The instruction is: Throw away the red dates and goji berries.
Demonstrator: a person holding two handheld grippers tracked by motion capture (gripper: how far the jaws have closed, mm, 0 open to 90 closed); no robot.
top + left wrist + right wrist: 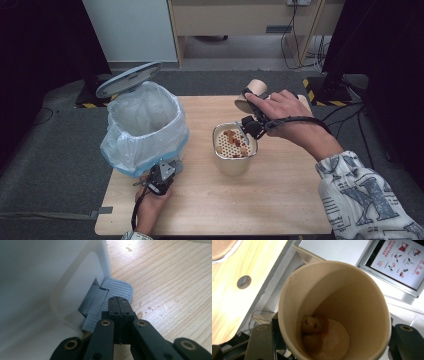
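Paper cup pinched in my right gripper over the strainer pot; left gripper, jaws pressed together, holds the bin pedal down. Next, I tip out the leftovers.

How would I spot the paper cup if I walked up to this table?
Start at the wooden table and find the metal strainer pot near its middle. Just behind it, the right gripper holds the paper cup tilted on its side. It is the one plain tan cup, with a few brown food lumps left inside.
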